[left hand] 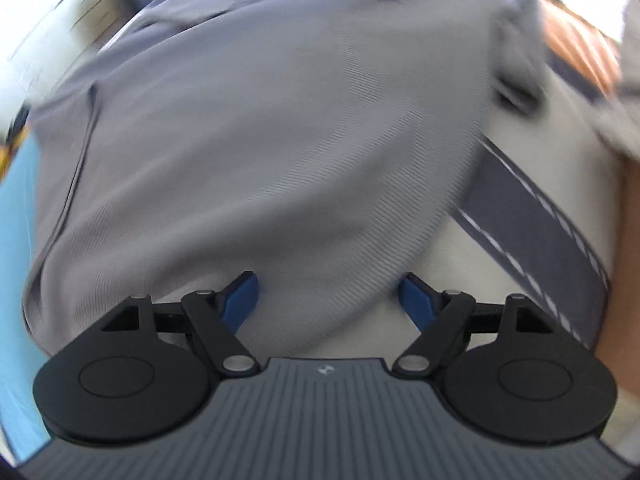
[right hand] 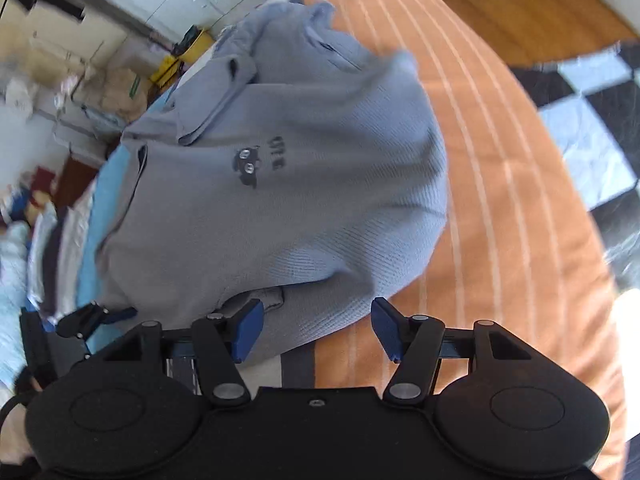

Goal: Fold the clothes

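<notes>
With both the left tongs (left hand: pixel 329 298) and right tongs (right hand: pixel 317 326) apart and empty over the near hem of the grey polo shirt (right hand: pixel 280 184) lying on the orange striped bedspread (right hand: pixel 500 200), I judge a fold just laid, so next I need a fresh grip on an edge.

An orange bedspread (right hand: pixel 500 208) with thin white stripes is covering the bed surface. A grey band (left hand: pixel 532 224) with white dashed stitching is running diagonally across a white panel (left hand: pixel 568 128). A light blue cloth (right hand: pixel 94 216) is lying alongside. Black-and-white checkered flooring (right hand: pixel 588 136) and wooden flooring (right hand: pixel 520 4) are showing beyond. Cardboard boxes (right hand: pixel 120 84) are standing further back.
</notes>
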`<act>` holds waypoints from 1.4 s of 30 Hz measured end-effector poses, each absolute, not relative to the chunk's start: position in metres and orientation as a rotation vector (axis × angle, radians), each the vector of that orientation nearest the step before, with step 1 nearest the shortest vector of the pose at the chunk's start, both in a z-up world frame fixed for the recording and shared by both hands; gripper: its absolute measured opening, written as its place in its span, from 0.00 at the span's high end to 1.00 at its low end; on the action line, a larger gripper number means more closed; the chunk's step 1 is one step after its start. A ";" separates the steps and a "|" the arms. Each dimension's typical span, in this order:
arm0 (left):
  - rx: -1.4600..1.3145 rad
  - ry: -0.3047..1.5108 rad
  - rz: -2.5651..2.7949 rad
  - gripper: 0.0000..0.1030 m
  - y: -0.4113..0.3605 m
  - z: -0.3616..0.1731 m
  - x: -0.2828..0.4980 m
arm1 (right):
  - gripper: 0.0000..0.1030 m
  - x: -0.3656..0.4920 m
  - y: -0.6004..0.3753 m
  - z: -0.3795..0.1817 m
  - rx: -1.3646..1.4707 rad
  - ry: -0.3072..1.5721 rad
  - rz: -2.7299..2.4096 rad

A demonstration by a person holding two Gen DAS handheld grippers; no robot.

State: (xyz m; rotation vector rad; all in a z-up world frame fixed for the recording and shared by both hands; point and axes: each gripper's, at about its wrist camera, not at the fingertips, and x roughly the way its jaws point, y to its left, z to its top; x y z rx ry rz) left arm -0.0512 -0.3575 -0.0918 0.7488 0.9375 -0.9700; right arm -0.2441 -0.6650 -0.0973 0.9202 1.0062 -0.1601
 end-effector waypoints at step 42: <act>0.562 1.119 -0.738 0.18 -0.242 -0.030 0.045 | 0.52 -0.083 -0.365 -0.004 -0.057 0.848 0.435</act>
